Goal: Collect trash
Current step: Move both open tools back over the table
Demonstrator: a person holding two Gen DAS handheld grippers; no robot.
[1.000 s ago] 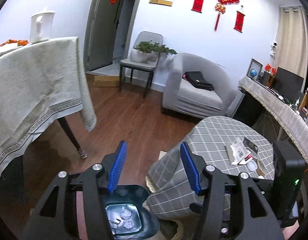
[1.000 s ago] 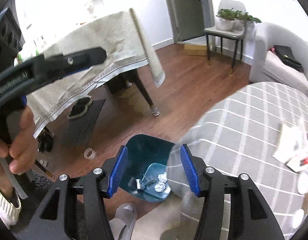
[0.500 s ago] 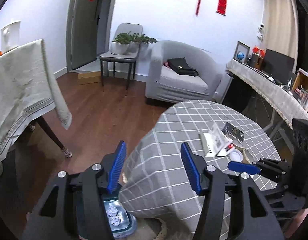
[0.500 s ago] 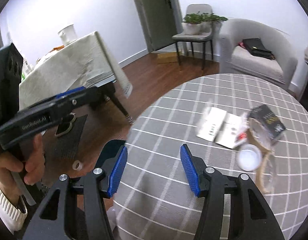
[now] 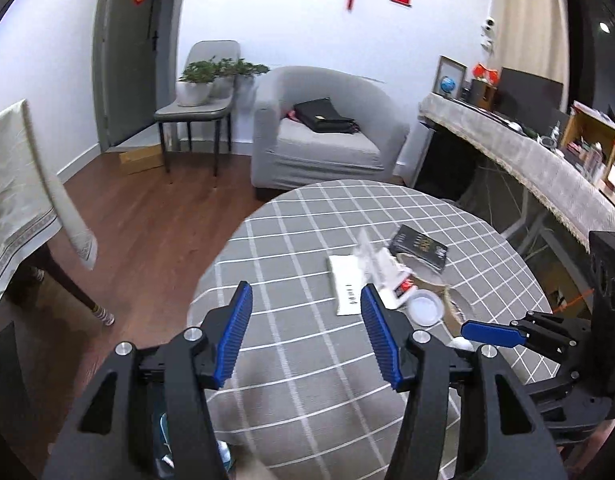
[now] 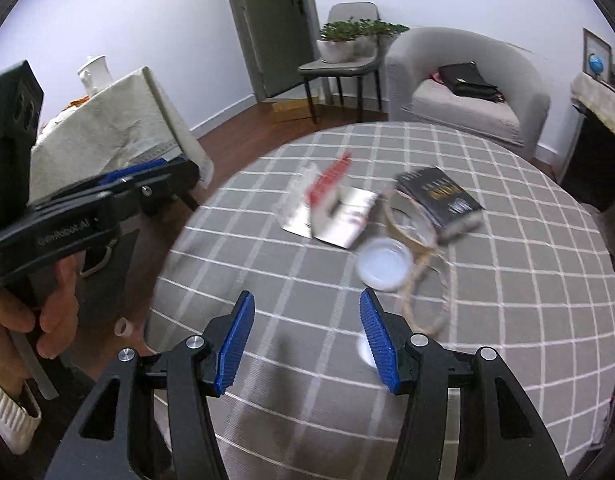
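Observation:
On the round table with the grey checked cloth (image 5: 291, 240) lies a cluster of trash: white paper wrappers (image 5: 355, 276) (image 6: 327, 212), a black box (image 5: 419, 246) (image 6: 439, 196), a white round lid (image 5: 425, 308) (image 6: 383, 264) and a loop of twine (image 6: 419, 280). My left gripper (image 5: 305, 336) is open and empty above the table's near side. My right gripper (image 6: 305, 344) is open and empty, just short of the lid. A sliver of the teal bin (image 5: 163, 432) shows low between the left gripper's arms.
A cloth-covered dining table (image 5: 15, 200) stands at the left. A grey armchair (image 5: 323, 136) with a black bag and a chair with potted plants (image 5: 199, 92) stand at the back. A long covered sideboard (image 5: 527, 156) runs along the right.
Both grippers have lifted from over the teal bin on the floor and swung up and over the round table toward the trash cluster. Both stay open and empty.

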